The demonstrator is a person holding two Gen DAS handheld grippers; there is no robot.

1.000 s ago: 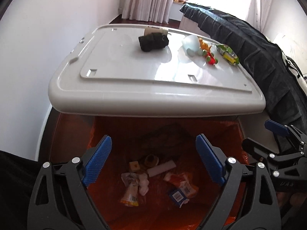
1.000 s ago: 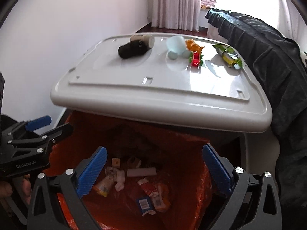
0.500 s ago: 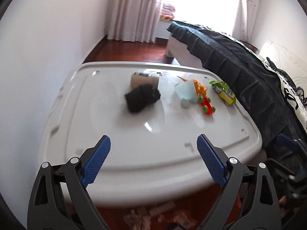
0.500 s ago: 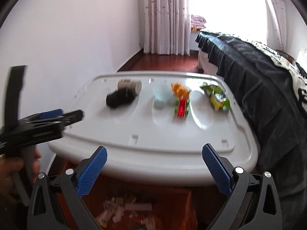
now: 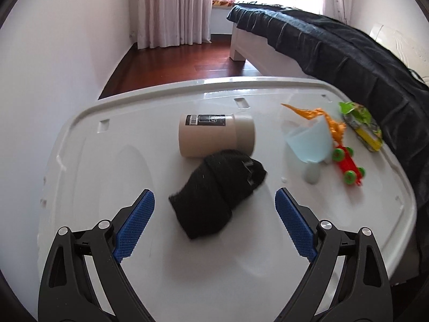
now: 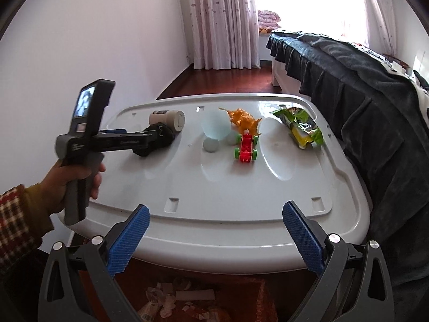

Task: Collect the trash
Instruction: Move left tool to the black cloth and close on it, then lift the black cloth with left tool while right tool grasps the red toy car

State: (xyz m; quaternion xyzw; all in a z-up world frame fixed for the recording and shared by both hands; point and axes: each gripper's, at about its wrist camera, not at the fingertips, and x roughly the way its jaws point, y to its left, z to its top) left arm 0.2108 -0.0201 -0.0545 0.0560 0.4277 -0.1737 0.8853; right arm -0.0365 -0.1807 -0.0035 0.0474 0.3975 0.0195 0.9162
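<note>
both grippers gape, left gripper (image 5: 211,222) nearing black sock (image 5: 218,191)

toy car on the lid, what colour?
Red body, green wheels; the toy car shows best in the right wrist view.

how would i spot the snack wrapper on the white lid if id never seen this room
Find the big white plastic lid beside the dark-covered bed. Follow the row of items toward the bed side, past the red toy car and orange dinosaur. The snack wrapper lies last, alone: a crumpled, shiny green and yellow bag, the only flat foil thing there.
</note>
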